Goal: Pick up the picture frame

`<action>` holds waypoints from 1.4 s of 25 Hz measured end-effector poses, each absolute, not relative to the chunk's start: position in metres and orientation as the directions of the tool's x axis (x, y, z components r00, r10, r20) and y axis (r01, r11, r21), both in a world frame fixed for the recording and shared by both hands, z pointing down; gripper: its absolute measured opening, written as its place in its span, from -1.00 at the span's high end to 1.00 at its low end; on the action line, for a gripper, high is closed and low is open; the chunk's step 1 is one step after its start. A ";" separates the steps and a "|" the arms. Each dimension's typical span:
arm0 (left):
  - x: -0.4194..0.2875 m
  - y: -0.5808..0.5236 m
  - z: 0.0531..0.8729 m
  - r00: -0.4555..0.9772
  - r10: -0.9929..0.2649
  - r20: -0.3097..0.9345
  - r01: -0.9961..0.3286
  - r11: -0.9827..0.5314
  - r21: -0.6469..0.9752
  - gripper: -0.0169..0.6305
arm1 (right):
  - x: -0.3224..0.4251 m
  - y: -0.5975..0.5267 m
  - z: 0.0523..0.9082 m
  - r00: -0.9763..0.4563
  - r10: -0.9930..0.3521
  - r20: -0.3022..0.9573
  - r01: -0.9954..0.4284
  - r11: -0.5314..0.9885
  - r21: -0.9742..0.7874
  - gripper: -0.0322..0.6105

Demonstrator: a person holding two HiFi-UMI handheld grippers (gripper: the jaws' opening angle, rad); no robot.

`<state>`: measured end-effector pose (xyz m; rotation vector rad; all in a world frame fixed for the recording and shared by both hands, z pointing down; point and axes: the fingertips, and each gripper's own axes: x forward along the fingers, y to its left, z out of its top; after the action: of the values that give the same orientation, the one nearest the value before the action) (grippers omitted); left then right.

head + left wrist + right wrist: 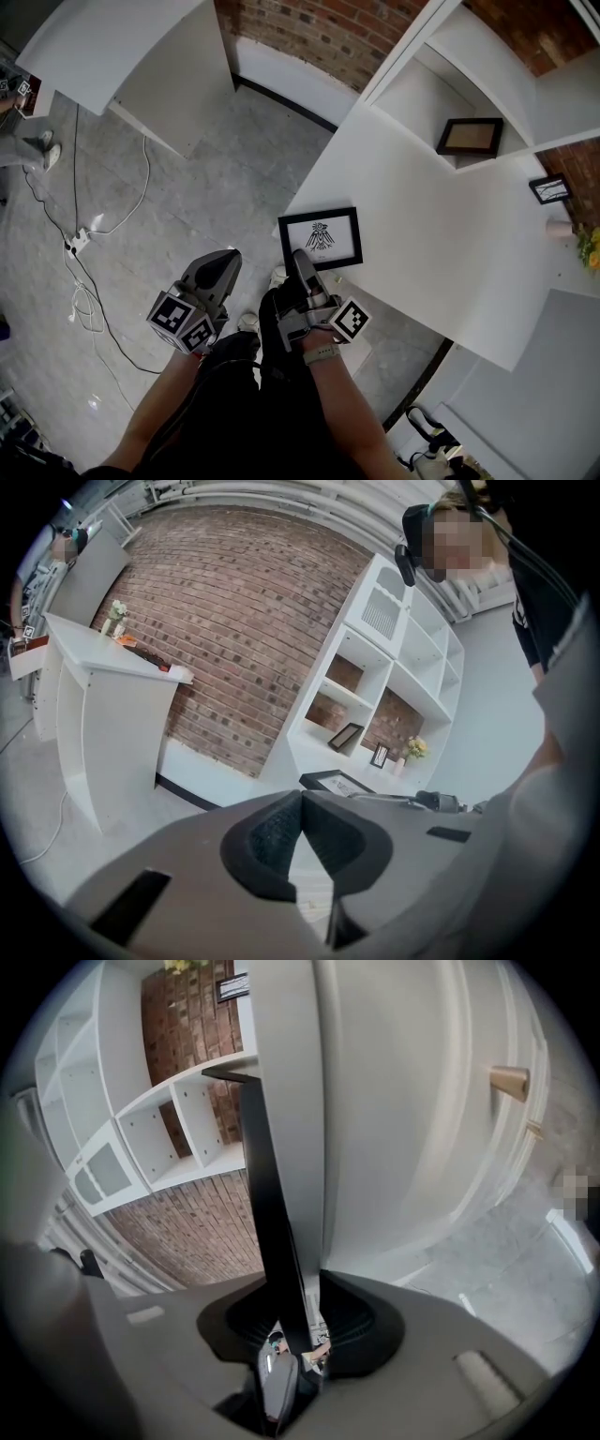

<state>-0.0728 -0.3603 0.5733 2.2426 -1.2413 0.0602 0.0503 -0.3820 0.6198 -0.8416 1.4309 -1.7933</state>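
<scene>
Picture frame (320,236) is lying on the surface (422,216), its near edge pinched in the right gripper (302,262) jaws. Such a thin edge hold is likely risking a slip when lifting. The left gripper (228,265) jaws are pressing together, empty.

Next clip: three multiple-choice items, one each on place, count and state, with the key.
1. The bird picture frame lies: A on the floor; B on the white counter; C in a shelf compartment.
2. Frames in head view: A one; B five; C three.
3. The left tongs are: A shut, empty; B wide open; C holding a cable.
Key: B, it lies flat there, right tongs clamping its edge; C, it plus the shelf frame and the small frame; A, jaws meet on nothing.
</scene>
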 end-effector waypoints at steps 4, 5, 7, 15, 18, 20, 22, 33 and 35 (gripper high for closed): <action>-0.076 -0.356 0.572 0.563 -0.768 0.305 -0.794 -0.398 0.460 0.94 | 0.047 -0.380 0.615 -0.550 -0.834 0.056 0.144 -0.161 -0.976 0.64; -0.077 -0.356 0.571 0.562 -0.769 0.305 -0.794 -0.398 0.461 0.94 | 0.046 -0.379 0.613 -0.552 -0.832 0.053 0.137 -0.153 -0.979 0.71; -0.078 -0.355 0.571 0.560 -0.771 0.304 -0.795 -0.395 0.461 0.94 | 0.044 -0.379 0.611 -0.553 -0.832 0.047 0.111 -0.129 -0.985 0.74; -0.087 -0.349 0.569 0.548 -0.783 0.295 -0.799 -0.385 0.462 0.94 | 0.044 -0.381 0.595 -0.572 -0.820 -0.004 0.000 0.005 -1.000 0.78; -0.084 -0.347 0.567 0.556 -0.780 0.288 -0.796 -0.399 0.456 0.94 | 0.047 -0.380 0.591 -0.573 -0.819 -0.007 -0.028 0.028 -0.999 0.79; -0.083 -0.346 0.564 0.563 -0.779 0.277 -0.789 -0.406 0.460 0.94 | 0.048 -0.379 0.586 -0.580 -0.814 -0.015 -0.045 0.051 -0.998 0.79; -0.081 -0.345 0.560 0.570 -0.774 0.276 -0.787 -0.417 0.455 0.94 | 0.049 -0.377 0.582 -0.588 -0.809 -0.017 -0.062 0.067 -0.996 0.79; -0.076 -0.335 0.530 0.589 -0.778 0.217 -0.779 -0.477 0.408 0.94 | 0.061 -0.360 0.552 -0.583 -0.813 -0.017 -0.190 0.157 -0.969 0.79; -0.075 -0.331 0.524 0.594 -0.779 0.202 -0.776 -0.487 0.401 0.94 | 0.063 -0.354 0.546 -0.582 -0.813 -0.004 -0.237 0.174 -0.956 0.79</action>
<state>-0.0746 -0.3315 0.5242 2.3716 -1.2397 -0.0091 0.0627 -0.3544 0.5461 -0.9868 1.9258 -1.4196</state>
